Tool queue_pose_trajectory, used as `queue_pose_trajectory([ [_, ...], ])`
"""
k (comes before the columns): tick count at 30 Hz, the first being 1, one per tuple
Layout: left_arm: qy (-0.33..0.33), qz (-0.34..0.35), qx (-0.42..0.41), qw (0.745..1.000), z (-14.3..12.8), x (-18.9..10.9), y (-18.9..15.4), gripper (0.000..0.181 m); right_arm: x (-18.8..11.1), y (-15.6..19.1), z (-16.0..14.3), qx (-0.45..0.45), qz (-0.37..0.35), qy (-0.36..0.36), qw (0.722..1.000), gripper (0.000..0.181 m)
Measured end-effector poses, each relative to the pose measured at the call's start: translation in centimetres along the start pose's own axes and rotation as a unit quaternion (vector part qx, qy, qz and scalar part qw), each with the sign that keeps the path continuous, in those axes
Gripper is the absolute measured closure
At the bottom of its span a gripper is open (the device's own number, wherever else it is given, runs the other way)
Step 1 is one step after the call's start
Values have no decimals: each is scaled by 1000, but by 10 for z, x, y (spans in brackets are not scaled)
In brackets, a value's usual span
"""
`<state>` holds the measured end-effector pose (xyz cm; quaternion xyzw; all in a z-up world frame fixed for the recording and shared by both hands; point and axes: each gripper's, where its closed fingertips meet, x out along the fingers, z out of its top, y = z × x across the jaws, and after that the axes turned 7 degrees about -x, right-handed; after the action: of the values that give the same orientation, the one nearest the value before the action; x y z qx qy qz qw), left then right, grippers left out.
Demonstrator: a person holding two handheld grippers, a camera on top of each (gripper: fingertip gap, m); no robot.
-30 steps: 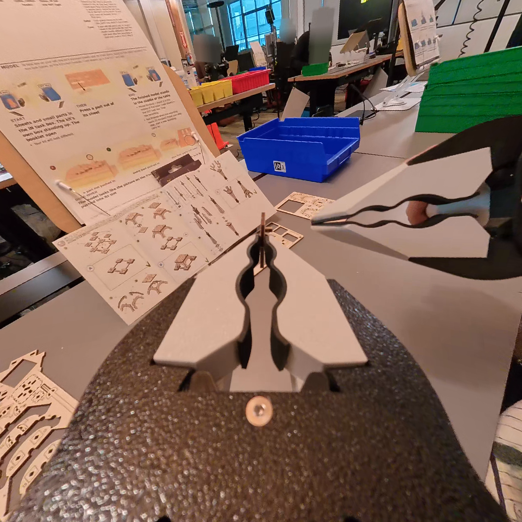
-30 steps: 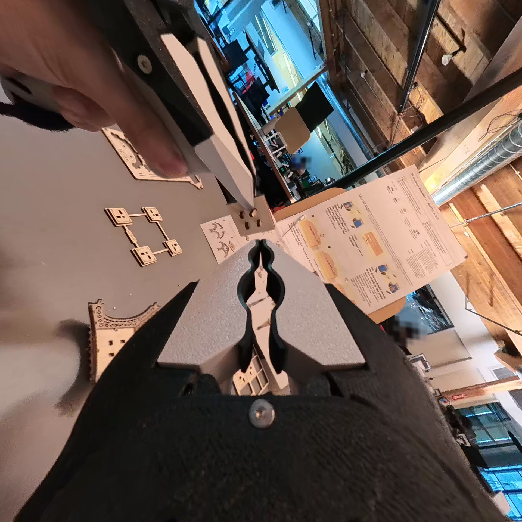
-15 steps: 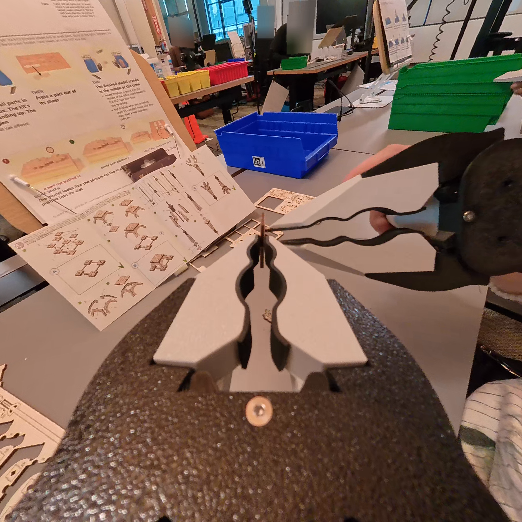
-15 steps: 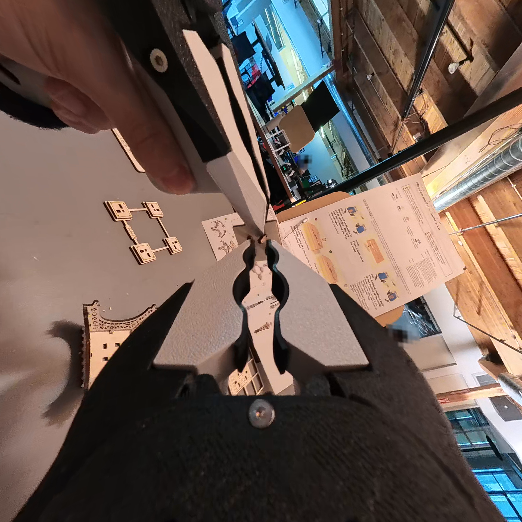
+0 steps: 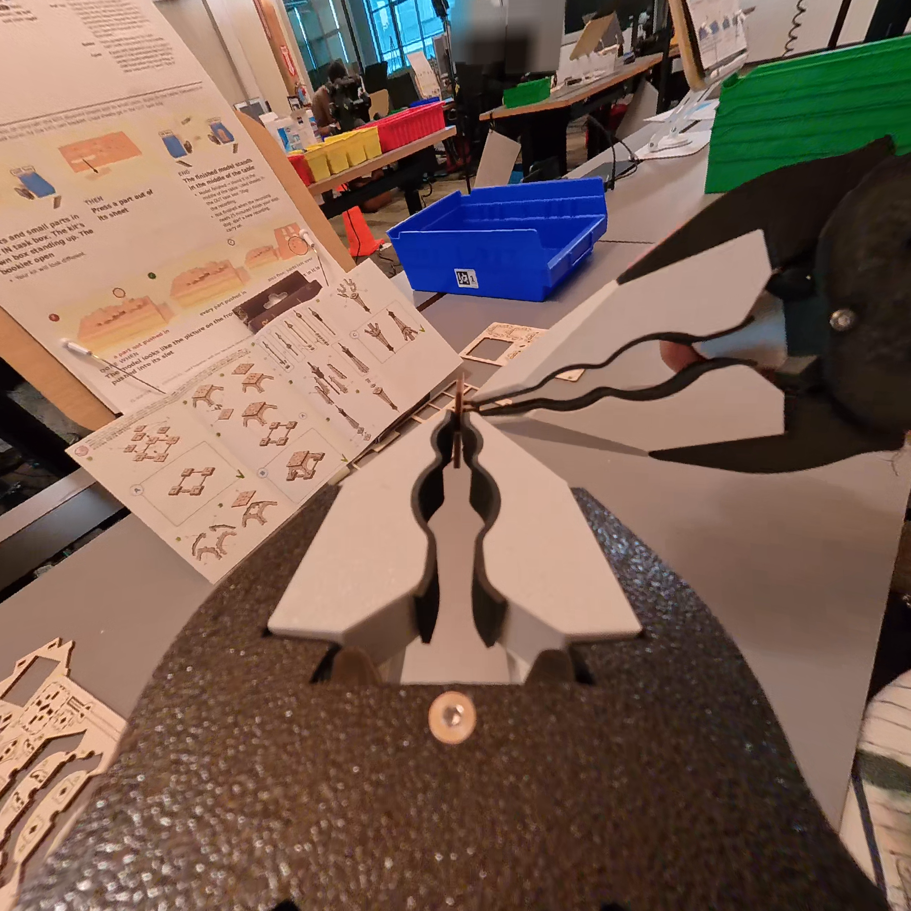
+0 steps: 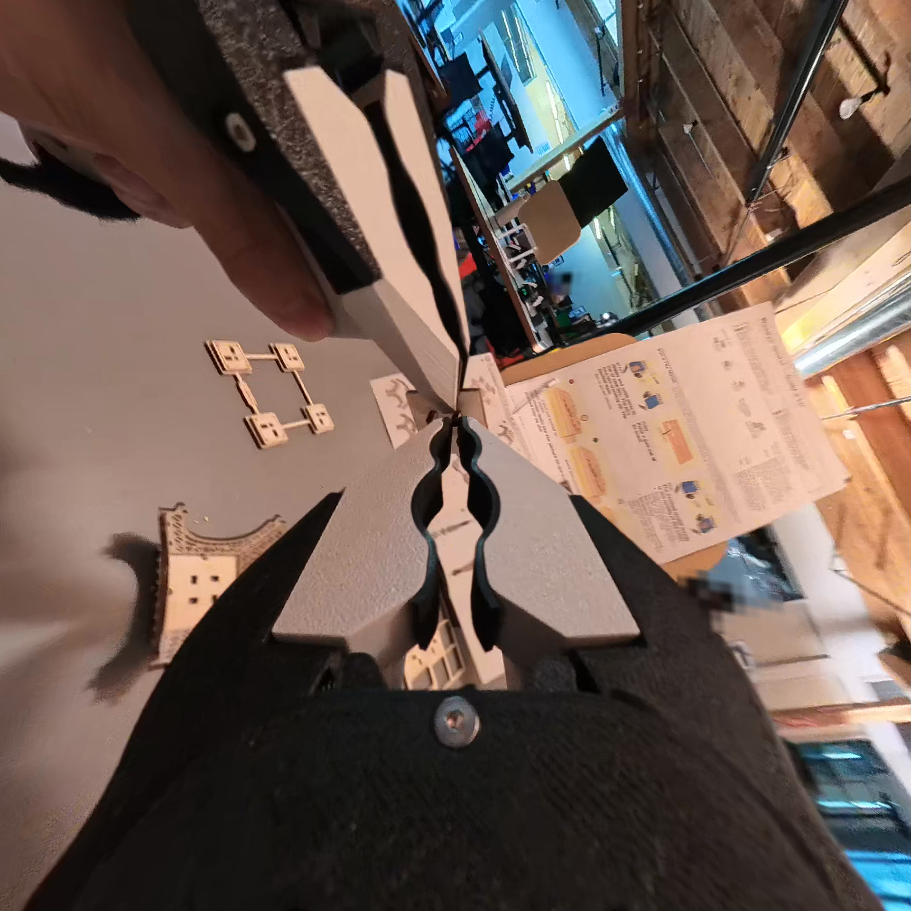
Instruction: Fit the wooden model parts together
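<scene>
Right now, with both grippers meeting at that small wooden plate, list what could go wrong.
1. The left gripper pinches the thin wooden plate only at its tips; a sideways push from the right gripper could twist it loose or snap it.
2. What the right gripper carries is hidden, so alignment with the plate cannot be checked.

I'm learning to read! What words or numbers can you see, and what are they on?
I can't repeat writing, only say where it sits.
Instruction poster: printed headings and smaller text, readable.
Open booklet: mostly diagrams; its marks are too small to read.
Blue bin: white sticker with a square code and one digit.
</scene>
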<state>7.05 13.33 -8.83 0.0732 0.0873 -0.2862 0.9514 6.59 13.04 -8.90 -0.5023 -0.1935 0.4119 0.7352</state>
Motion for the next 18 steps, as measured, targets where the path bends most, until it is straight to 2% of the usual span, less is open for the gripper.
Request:
queue_pose_trajectory([
  [9,-23,-39,-63,997,3,2,-5,181,-5,-2,-2,-36,-38,-5,999,181],
  [14,-11,-21,-32,999,0,6,-5,181,-4,-1,-7,-63,-34,0,997,181],
  [16,-15,-19,-32,999,2,5,-5,181,-3,-4,-6,-31,-20,-14,999,181],
  [18,-8,-18,-26,999,1,4,-4,181,-2,-2,-4,-48,-18,-9,999,181],
])
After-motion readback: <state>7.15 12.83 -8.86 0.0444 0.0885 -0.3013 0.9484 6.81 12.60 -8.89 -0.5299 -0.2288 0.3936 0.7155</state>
